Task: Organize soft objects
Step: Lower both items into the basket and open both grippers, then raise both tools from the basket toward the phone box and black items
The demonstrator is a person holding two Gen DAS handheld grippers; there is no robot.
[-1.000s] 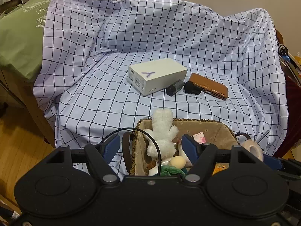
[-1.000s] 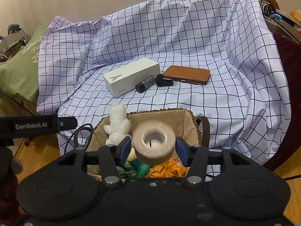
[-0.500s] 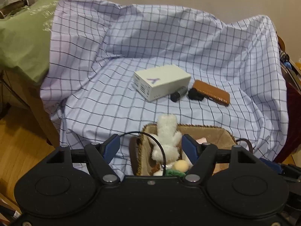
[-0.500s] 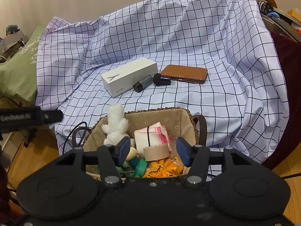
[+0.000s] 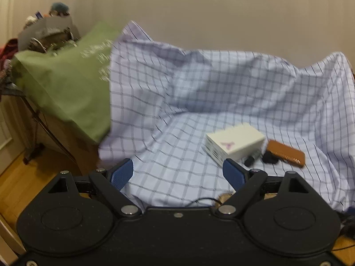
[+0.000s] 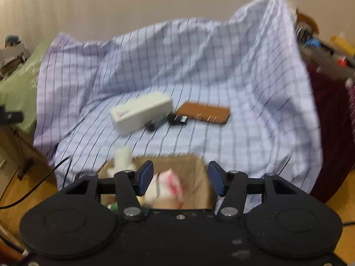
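In the right wrist view a woven basket point(image 6: 195, 166) with a tan lining sits at the near edge of the checked sheet point(image 6: 255, 93). A white plush toy point(image 6: 123, 156) and a white and pink soft packet point(image 6: 168, 186) lie in it, both blurred. My right gripper point(image 6: 180, 178) is open and empty, just above the basket's near side. My left gripper point(image 5: 178, 174) is open and empty above the sheet point(image 5: 199, 93). Only a sliver of the basket rim point(image 5: 224, 198) shows in the left wrist view.
A white box point(image 6: 141, 112), a small dark cylinder point(image 6: 153, 125), a black object point(image 6: 176, 119) and a brown case point(image 6: 203, 115) lie on the sheet; the box point(image 5: 235, 145) and case point(image 5: 285, 153) also show in the left view. A green cloth point(image 5: 66, 86) hangs at left. Wooden floor lies below.
The right gripper let go of the beige tape roll into the basket and drew back and up. The left gripper lifted and turned left, so the basket dropped out of its view.
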